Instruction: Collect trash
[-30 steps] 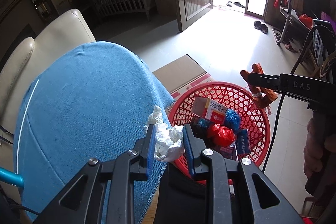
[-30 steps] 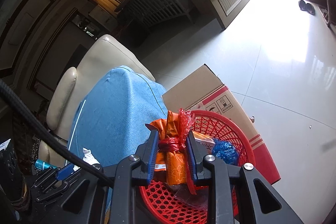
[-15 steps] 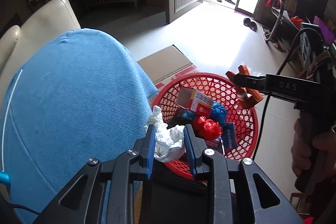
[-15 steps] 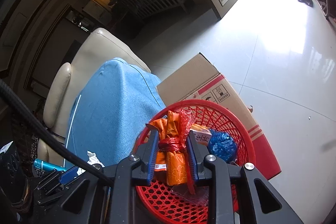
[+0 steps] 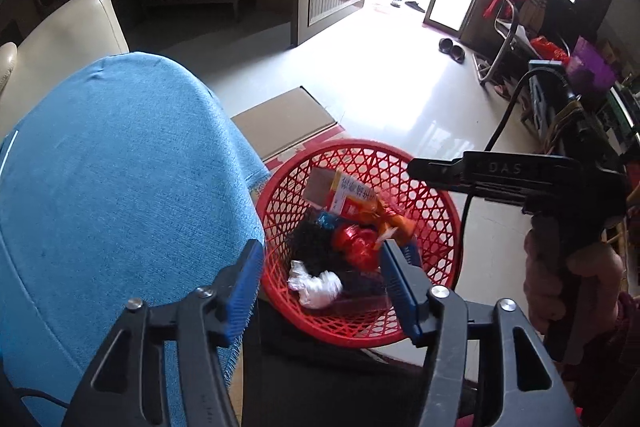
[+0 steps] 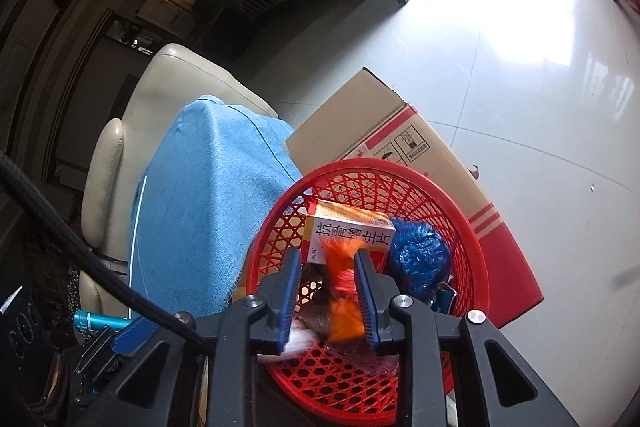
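Both grippers hang over the round red plastic lattice basket [image 5: 436,223], and both sets of jaws stand apart with nothing between them. The left gripper [image 5: 320,283] looks down on a crumpled white tissue wad [image 5: 316,287] lying on the basket's near floor, directly below and between its spread jaws. The right gripper [image 6: 326,291] has a blurred orange-and-red wrapped packet [image 6: 344,291] in the gap between its jaws but apparently free of them; judging by the smear, the packet is dropping into the basket, long axis roughly along the fingers.

Already in the basket lie a white-and-orange cardboard medicine box [image 6: 352,231] against the far wall, a crumpled blue plastic ball [image 6: 418,255] to its right, and a shiny red foil wad [image 5: 356,241] near the middle.

To the left of the basket, touching its rim in the view, sits a surface draped in a blue woven cloth [image 5: 120,195]; no trash shows on the visible part of it. A brown cardboard carton with red stripes [image 6: 404,139] lies on the floor behind the basket. Neither is in the way of lifting either gripper straight up.
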